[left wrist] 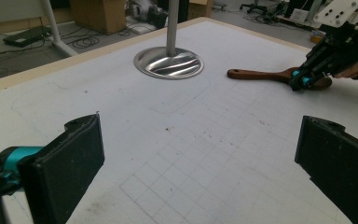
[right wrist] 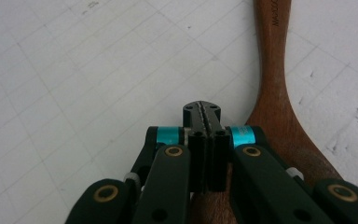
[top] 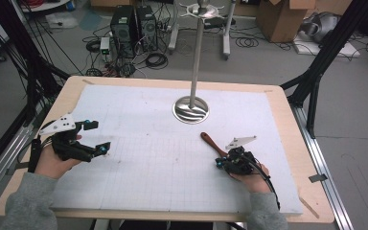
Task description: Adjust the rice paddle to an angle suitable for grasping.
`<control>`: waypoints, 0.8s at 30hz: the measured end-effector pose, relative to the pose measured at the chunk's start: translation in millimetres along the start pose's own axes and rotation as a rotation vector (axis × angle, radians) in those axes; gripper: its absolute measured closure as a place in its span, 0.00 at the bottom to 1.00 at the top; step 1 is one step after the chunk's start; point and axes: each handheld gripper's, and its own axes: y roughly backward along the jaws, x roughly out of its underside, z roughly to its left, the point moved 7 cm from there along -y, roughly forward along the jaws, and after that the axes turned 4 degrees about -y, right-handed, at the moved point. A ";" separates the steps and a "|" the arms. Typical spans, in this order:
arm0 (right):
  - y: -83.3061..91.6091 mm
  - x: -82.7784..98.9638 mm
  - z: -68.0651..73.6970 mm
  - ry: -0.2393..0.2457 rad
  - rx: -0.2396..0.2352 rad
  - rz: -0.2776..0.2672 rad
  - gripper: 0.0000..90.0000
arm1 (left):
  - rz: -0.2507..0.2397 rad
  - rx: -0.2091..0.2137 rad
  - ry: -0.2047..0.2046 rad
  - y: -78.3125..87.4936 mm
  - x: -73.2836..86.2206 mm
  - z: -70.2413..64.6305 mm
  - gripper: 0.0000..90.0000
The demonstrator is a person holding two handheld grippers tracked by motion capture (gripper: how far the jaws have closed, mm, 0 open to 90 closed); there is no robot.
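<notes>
A brown wooden spoon (top: 211,142) lies flat on the white gridded mat (top: 148,177), right of centre, its handle pointing toward the metal stand. My right gripper (top: 219,163) rests over the spoon's bowl end, jaws pressed together with nothing between them. In the right gripper view the shut jaws (right wrist: 202,112) sit just left of the spoon (right wrist: 275,93), above its wide end. My left gripper (top: 99,136) hovers at the mat's left side, open and empty. The left gripper view shows its wide-apart jaws (left wrist: 198,140), with the spoon (left wrist: 261,74) and the right gripper (left wrist: 300,81) farther off.
A metal stand with a round shiny base (top: 190,109) and a tall pole rises at the back centre of the mat; its base (left wrist: 169,63) appears in the left gripper view too. The wooden table edge (top: 287,110) frames the mat. Cables and boxes lie on the floor beyond.
</notes>
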 end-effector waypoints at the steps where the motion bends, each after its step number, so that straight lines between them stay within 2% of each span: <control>1: 0.2 -0.1 0.1 0.001 -0.003 0.002 1.00 | 0.001 0.002 -0.003 -0.2 0.1 0.4 0.02; 4: 0.5 0.1 -1.1 0.006 -0.003 0.000 1.00 | 0.003 0.000 0.000 -0.1 0.5 0.5 0.02; 8: 3.4 1.5 -6.0 0.008 0.028 0.006 1.00 | 0.004 -0.002 0.001 -0.2 0.8 -0.1 0.02; 15: 5.3 2.8 -10.1 0.004 0.039 0.002 1.00 | 0.011 0.001 -0.005 -1.3 1.6 -0.8 0.02; 19: 5.2 2.5 -9.9 0.033 0.050 0.010 1.00 | 0.013 0.000 -0.005 -2.0 1.9 -0.6 0.02; 22: 5.4 2.7 -10.3 0.032 0.053 0.011 1.00 | 0.014 0.001 -0.006 -1.9 1.9 -0.8 0.02; 24: 6.2 2.5 -12.5 0.031 0.072 0.006 1.00 | 0.012 0.001 -0.005 -1.8 1.8 -1.3 0.02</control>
